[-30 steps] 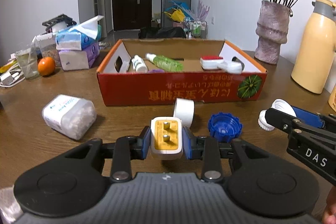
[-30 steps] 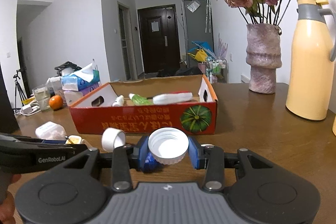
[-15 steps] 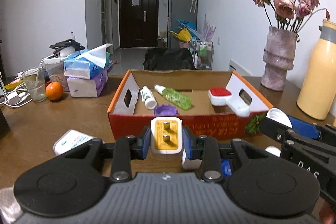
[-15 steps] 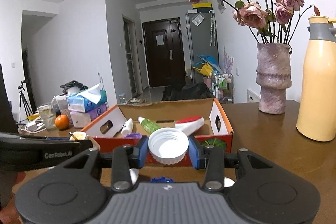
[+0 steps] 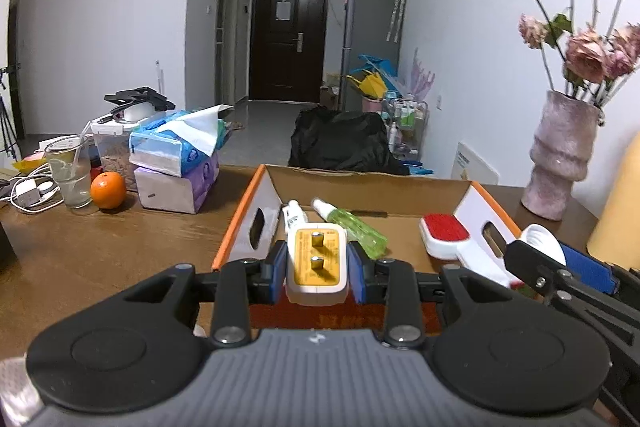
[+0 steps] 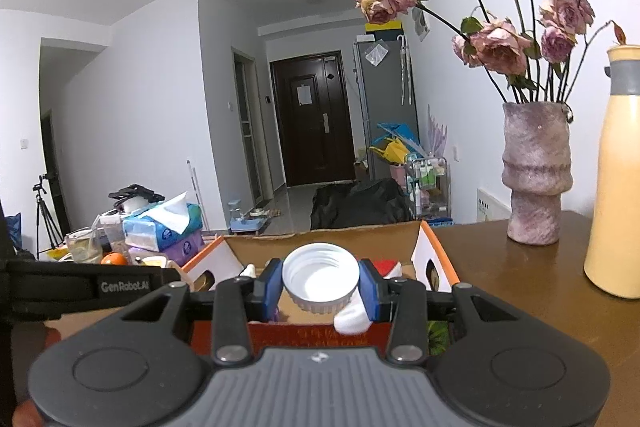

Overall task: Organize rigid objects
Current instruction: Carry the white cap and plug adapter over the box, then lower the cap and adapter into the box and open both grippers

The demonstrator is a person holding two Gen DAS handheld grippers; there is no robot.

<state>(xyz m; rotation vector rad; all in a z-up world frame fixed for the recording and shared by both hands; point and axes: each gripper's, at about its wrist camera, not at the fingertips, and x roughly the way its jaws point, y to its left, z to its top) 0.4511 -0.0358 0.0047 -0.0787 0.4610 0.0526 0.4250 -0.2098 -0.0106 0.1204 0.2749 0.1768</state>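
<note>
The left gripper [image 5: 317, 268] has its fingers clamped on a white charger plug with a yellow, two-pronged face [image 5: 317, 264], while the right gripper [image 6: 320, 287] pinches a white ribbed plastic screw cap [image 6: 320, 281]. Both loads hang just above the near wall of the red-and-orange cardboard box [image 5: 400, 187], whose open floor lies directly ahead and below. The plug's long axis points into the box. Neither hand is clearly nearer. A second ago both grippers were low over the brown wooden desk [image 5: 100, 247]; they have since risen and advanced to the box.
</note>
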